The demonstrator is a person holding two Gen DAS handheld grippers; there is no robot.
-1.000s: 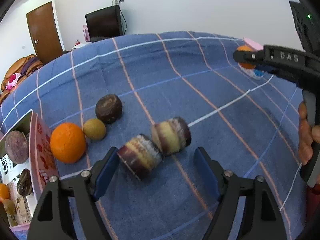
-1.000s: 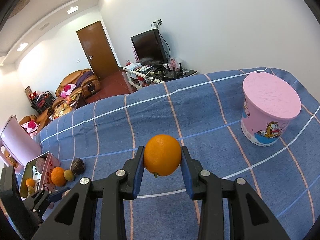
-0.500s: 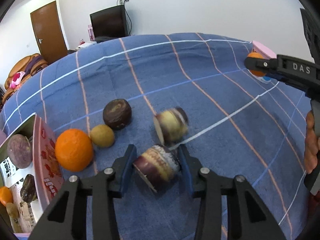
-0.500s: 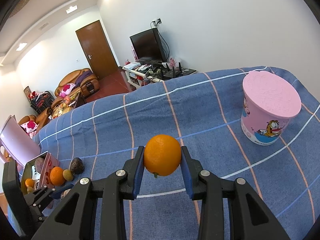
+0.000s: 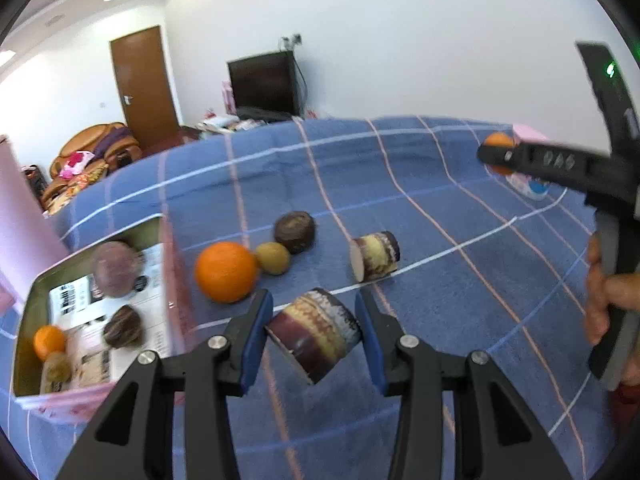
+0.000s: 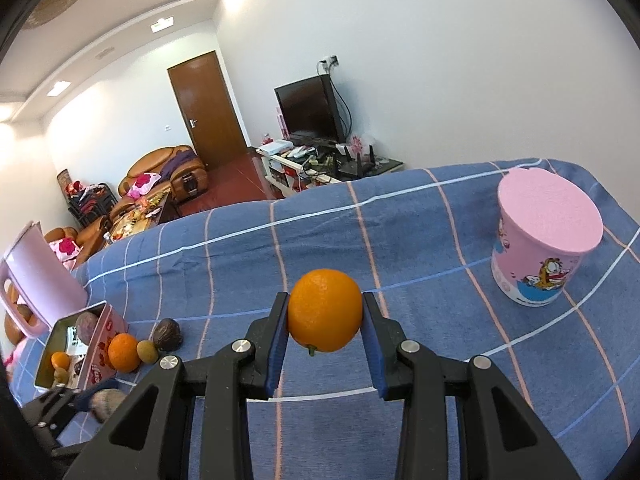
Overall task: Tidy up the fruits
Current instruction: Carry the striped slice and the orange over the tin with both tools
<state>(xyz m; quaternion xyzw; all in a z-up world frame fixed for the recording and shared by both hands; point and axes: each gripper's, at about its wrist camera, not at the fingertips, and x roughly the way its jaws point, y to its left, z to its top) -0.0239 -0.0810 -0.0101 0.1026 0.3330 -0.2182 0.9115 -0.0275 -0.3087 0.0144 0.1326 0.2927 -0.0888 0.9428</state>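
Your left gripper (image 5: 314, 330) has just been closing, and now its blue pads (image 5: 253, 340) are clamped on a short cut piece of sugarcane (image 5: 314, 334), purple at the skin with yellow bands, which hangs tilted above the blue checked cloth (image 5: 420, 208). A second cut piece (image 5: 374, 256) lies on its side on the cloth a little beyond it, apart from the gripper. To the left of that piece you have a row of three fruits on the cloth: a big orange (image 5: 226, 271), a small brown-green kiwi (image 5: 273, 258) touching it, and a dark round fruit (image 5: 295, 231) just beside the kiwi. Left of the row stands an open tin box (image 5: 170, 264) with pink walls; inside it lie a purple round fruit (image 5: 116, 268), a dark brown fruit (image 5: 122, 332), a small orange (image 5: 49, 342) and one more greenish fruit that is too blurred to name. Your right gripper (image 6: 325, 320) has its two pads pressed on a held orange (image 6: 325, 310), one pad at each side, and the fruit is in the air over the cloth. A pink cup (image 6: 542, 248) with a pink lid and a cartoon cat stands upright at the right, well apart from this orange.
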